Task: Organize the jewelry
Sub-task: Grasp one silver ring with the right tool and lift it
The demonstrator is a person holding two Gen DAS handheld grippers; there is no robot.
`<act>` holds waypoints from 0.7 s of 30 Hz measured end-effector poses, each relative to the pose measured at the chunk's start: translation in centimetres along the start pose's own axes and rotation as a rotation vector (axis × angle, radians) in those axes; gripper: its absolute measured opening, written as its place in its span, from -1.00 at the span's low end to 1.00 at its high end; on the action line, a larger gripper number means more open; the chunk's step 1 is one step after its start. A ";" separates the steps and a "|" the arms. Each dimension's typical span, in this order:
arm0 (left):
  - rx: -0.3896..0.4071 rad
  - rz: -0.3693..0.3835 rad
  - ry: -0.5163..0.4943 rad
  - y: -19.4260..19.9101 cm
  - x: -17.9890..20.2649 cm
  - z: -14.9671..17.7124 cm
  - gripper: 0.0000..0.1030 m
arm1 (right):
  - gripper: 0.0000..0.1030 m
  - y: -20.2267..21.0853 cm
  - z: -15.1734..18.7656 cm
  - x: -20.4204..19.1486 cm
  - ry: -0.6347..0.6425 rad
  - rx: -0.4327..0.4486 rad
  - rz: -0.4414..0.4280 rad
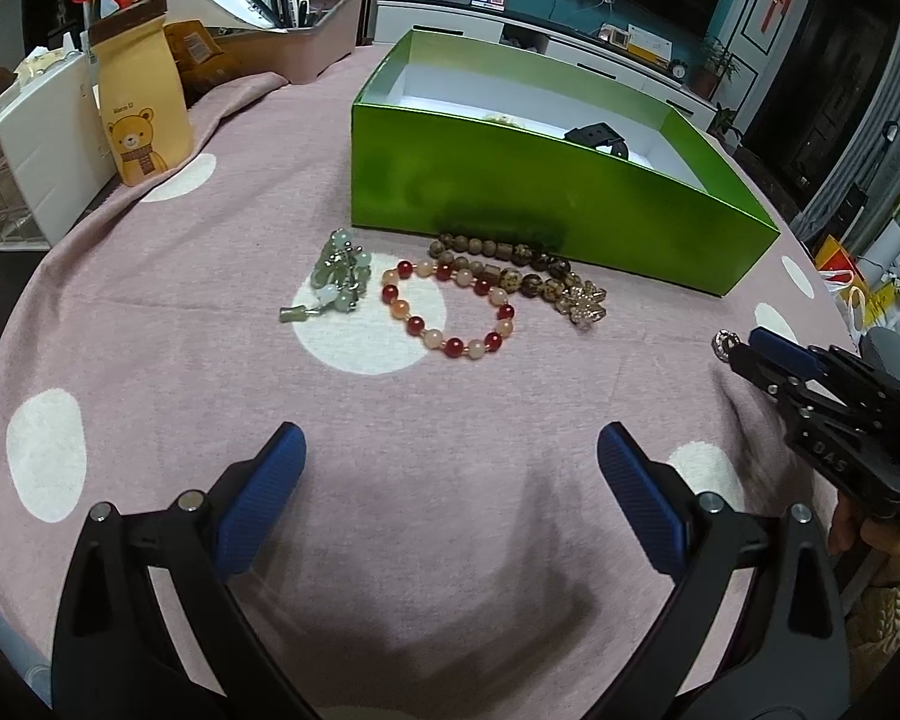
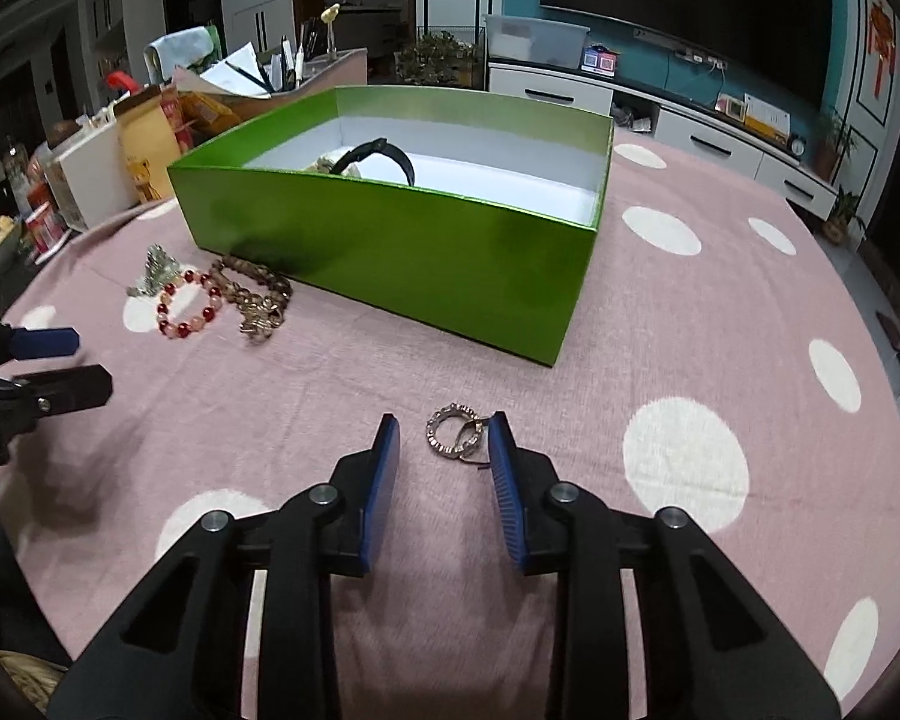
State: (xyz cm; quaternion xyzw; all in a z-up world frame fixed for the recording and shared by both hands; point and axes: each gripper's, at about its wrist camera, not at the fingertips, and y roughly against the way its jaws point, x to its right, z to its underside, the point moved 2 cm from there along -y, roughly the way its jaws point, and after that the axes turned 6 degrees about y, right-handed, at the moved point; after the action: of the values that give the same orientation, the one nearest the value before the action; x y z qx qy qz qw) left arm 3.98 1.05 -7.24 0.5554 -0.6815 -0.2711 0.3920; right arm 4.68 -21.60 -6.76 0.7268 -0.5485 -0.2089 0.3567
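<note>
Between the right gripper's (image 2: 444, 438) parted blue pads, a pair of linked silver studded rings (image 2: 455, 437) is seen on the pink dotted cloth (image 2: 660, 324), ungripped. Wide open and empty, the left gripper (image 1: 450, 450) is aimed at a red-and-peach bead bracelet (image 1: 450, 312).

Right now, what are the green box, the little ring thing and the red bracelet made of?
The green box looks like glossy cardboard: thin straight walls, shiny green outside, plain white inside. The ring-shaped piece looks like metal, silvery and ridged, glinting. The red and peach beaded bracelet has smooth, shiny round beads, maybe polished stone or glass; I cannot tell which.
</note>
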 end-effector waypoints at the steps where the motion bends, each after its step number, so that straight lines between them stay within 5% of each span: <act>1: -0.001 0.002 -0.001 0.0 0.0 0.0 0.92 | -0.39 -0.2 0.0 -0.1 0.006 -0.003 0.002; 12: -0.010 0.023 -0.012 -0.4 0.8 -0.1 0.92 | -0.65 -0.8 -0.3 -0.5 0.057 -0.017 0.035; 21: -0.016 0.079 -0.101 -0.5 4.6 -0.2 0.92 | -0.65 2.6 -0.1 2.7 -0.138 0.089 -0.084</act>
State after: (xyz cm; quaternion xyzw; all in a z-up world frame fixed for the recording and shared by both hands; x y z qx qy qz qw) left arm 4.04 -3.50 -6.46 0.5106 -0.7196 -0.2886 0.3717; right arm 3.85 -24.50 -4.52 0.7482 -0.5494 -0.2489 0.2765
